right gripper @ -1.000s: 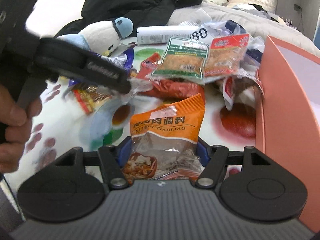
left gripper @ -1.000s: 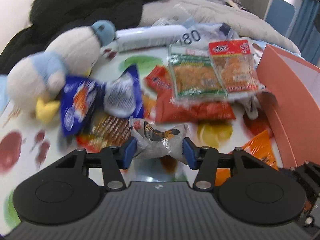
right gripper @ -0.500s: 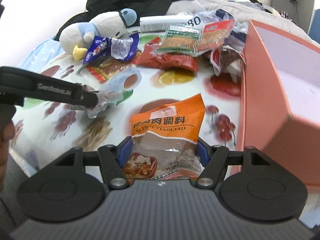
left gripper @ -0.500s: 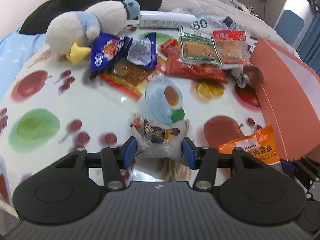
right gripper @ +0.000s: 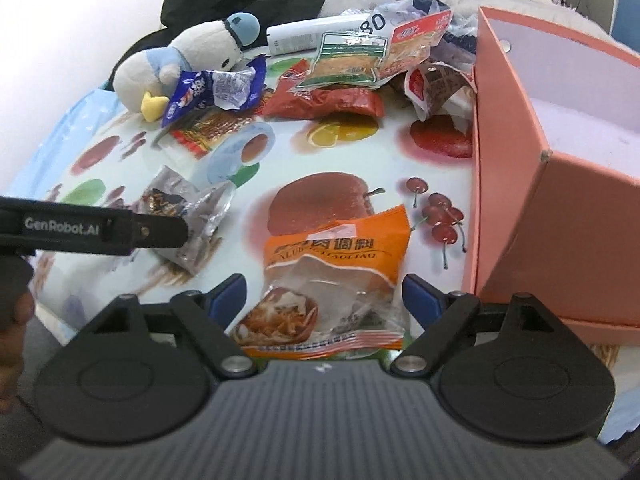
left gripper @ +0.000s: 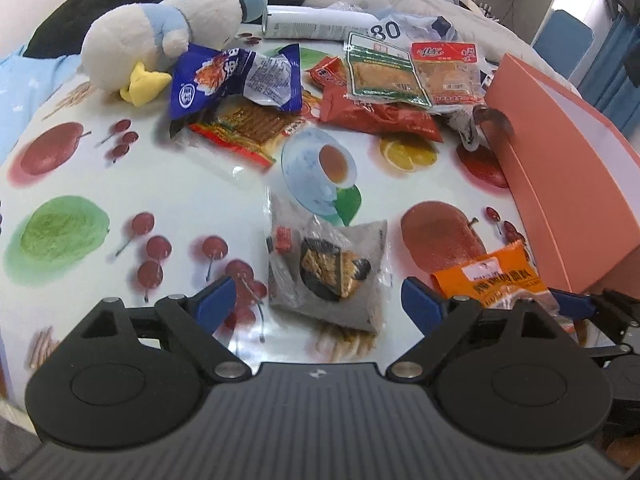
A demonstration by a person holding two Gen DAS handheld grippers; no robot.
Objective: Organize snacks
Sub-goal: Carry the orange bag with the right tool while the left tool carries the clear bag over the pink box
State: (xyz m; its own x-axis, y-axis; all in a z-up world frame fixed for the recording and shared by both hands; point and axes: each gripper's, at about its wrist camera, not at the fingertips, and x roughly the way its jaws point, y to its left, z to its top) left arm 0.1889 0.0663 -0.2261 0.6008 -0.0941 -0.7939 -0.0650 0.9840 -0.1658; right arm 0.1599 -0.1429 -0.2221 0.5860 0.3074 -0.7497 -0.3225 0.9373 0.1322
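Note:
My left gripper (left gripper: 320, 304) is open, its blue pads wide apart. A grey clear snack packet (left gripper: 326, 270) lies flat on the fruit-print table between them, untouched. My right gripper (right gripper: 326, 296) is open too. An orange seasoning packet (right gripper: 332, 276) lies on the table between its pads, free of them; it also shows in the left wrist view (left gripper: 492, 280). The grey packet shows in the right wrist view (right gripper: 188, 216), partly behind the left gripper's finger (right gripper: 120, 228).
A pink open box (right gripper: 536, 184) stands at the right, close to the orange packet. At the back lie a blue packet (left gripper: 236, 80), a red packet (left gripper: 376, 112), green and red-topped packets (left gripper: 412, 74), a plush penguin (left gripper: 160, 36) and a white tube (left gripper: 320, 28).
Both grippers have opened and let go: the grey packet and the orange packet now lie on the table near its front edge. Both grippers drew back toward the front over the last second.

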